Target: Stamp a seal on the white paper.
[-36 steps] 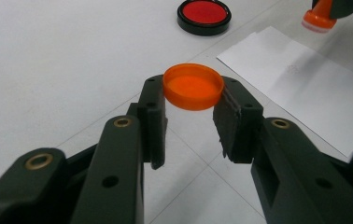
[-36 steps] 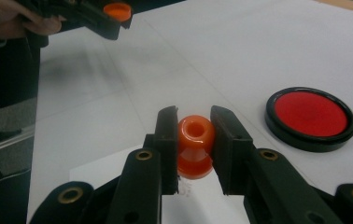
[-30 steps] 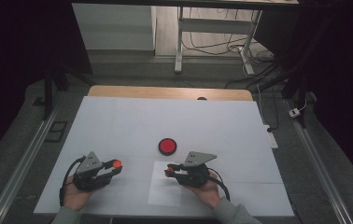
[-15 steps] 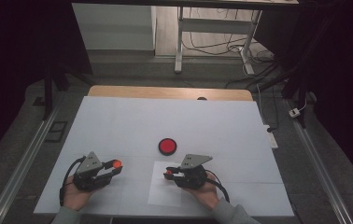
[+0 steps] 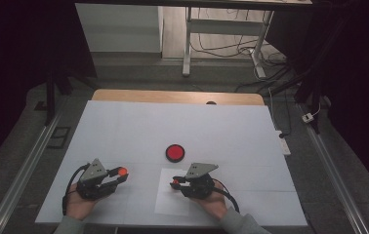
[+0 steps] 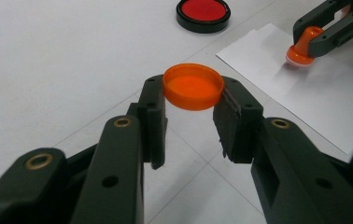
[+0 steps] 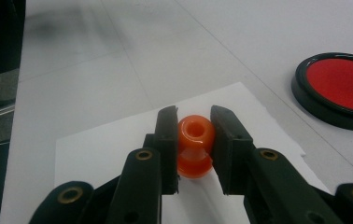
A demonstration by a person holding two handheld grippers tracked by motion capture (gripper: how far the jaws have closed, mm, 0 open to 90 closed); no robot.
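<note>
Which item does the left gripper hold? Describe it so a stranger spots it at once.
Start at the white table, near edge, and find the left gripper. Clamped between its jaws is a shallow orange cap, hollow side up. Unlike the black-rimmed red disc or the right gripper's knobbed orange stamp, it is a plain open dish.

I count one orange cap point(image 6: 194, 86) and one orange stamp point(image 7: 194, 145). Beside the one paper sheet point(image 5: 173, 202), I see one red ink pad point(image 5: 175, 152).

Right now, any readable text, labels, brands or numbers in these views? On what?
None readable.
Orange cap in the left gripper: plain, no print.
Orange stamp in the right gripper: no marking.
Red ink pad: no label on its lid or black rim.
White paper: blank where it shows.
</note>
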